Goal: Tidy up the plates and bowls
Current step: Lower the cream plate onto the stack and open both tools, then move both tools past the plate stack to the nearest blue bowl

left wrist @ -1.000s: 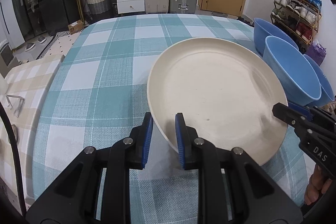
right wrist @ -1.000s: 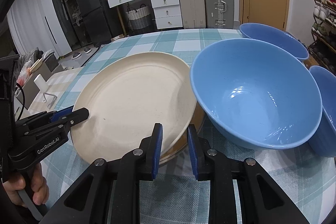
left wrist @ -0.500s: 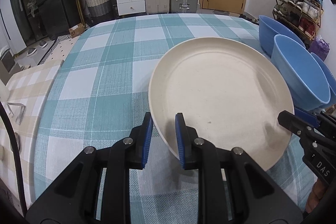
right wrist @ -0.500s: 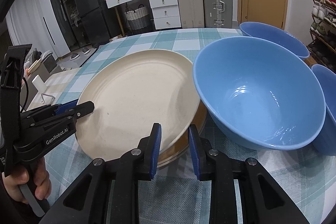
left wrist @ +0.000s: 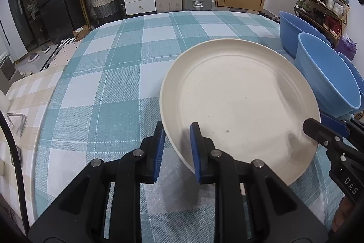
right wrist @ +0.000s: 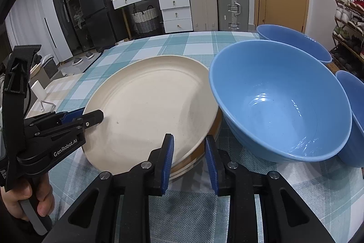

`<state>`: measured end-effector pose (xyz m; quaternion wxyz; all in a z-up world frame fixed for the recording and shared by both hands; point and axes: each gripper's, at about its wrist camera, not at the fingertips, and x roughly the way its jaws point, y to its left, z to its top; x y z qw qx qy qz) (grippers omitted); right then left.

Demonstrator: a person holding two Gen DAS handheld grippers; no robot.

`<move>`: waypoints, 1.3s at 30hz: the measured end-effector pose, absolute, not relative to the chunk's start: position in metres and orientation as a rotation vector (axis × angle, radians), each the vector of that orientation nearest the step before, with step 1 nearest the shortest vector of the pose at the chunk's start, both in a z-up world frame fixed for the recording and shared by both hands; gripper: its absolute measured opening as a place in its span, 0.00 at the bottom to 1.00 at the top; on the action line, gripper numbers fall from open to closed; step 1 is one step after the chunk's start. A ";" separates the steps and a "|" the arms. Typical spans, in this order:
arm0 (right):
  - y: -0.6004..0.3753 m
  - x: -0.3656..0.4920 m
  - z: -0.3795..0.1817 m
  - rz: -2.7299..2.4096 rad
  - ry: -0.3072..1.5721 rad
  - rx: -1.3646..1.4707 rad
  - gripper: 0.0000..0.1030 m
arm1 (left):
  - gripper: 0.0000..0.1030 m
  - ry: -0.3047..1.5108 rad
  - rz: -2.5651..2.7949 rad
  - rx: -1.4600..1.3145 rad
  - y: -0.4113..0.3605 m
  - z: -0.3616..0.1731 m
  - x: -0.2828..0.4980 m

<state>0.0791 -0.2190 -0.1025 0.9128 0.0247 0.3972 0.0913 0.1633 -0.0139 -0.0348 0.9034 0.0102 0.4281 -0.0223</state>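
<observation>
The left tongs [left wrist: 175, 147] are clenched on the near rim of the cream plate [left wrist: 238, 101], one blue pad above the rim and one below. The plate sits tilted on a stack of plates [right wrist: 195, 158] near the counter's [left wrist: 109, 83] right edge, its far side touching the big blue bowl [right wrist: 279, 106].

The right tongs [right wrist: 188, 158] have eased their grip over the last second: their jaws are opening, and the stack's edge now stands between the pads with a gap showing on the right side, so they look released. Neither hand has shifted much, and the plate has kept its place on the stack.

This suggests the plate has been delivered onto the pile and the right hand is letting go first. The left grip probably steadies the plate until it settles flat. Two more blue bowls [right wrist: 293, 42] wait beside the big one along the right edge, likely the next things to nest.
</observation>
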 end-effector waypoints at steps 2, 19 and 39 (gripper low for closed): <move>-0.219 0.080 -0.103 0.184 0.819 0.049 0.27 | 0.18 0.891 -0.054 0.009 -0.012 -0.035 0.163; -0.215 0.074 -0.105 0.207 0.831 0.046 0.45 | 0.76 0.926 -0.085 -0.097 0.006 -0.017 0.151; -0.214 0.055 -0.077 0.238 0.799 0.093 0.99 | 0.99 0.840 -0.132 -0.093 -0.007 0.037 0.107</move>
